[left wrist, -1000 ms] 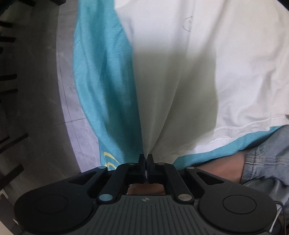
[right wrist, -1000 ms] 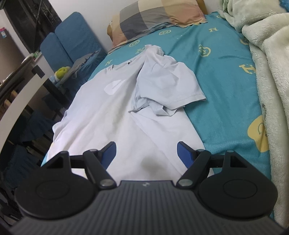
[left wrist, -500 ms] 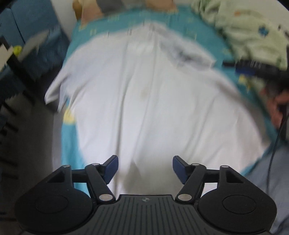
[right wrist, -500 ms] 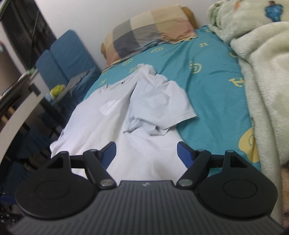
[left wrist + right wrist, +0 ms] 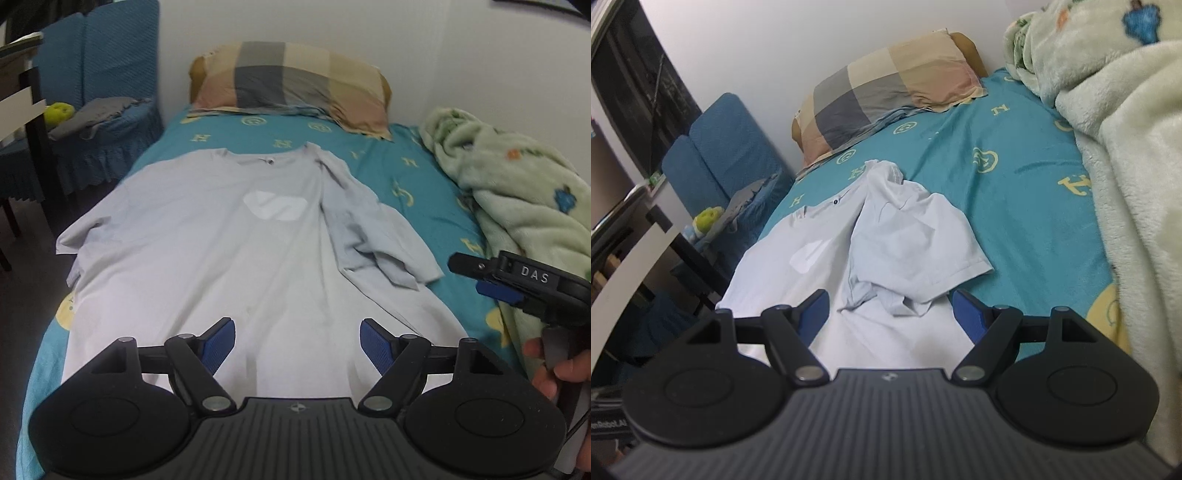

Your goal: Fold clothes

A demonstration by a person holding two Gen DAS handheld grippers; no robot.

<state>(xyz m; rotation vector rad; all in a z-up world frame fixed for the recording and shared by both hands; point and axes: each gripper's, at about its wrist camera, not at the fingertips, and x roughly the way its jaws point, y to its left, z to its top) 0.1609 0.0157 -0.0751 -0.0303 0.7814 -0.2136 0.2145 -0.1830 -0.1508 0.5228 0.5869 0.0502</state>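
Observation:
A pale grey-white T-shirt [image 5: 229, 251] lies spread face up on the bed, its collar toward the pillow and its hem nearest me. Its right sleeve [image 5: 373, 236] is folded inward and crumpled; the same sleeve [image 5: 916, 243] shows in the right wrist view. My left gripper [image 5: 297, 341] hovers open above the hem, holding nothing. My right gripper [image 5: 890, 314] is open too, over the shirt's lower right side. The right gripper [image 5: 491, 277] also shows at the right edge of the left wrist view, held by a hand [image 5: 554, 373].
The teal bed sheet [image 5: 421, 184] has yellow prints. A checked pillow [image 5: 295, 81] lies at the head, against the white wall. A fluffy green blanket [image 5: 517, 192] is piled along the right side. A blue chair [image 5: 92, 107] and a dark desk [image 5: 26, 96] stand at the left.
One second ago my left gripper was shut on the shirt's hem near the bed edge. It has let go, opened, and risen to look along the bed. The right gripper moved forward slightly.

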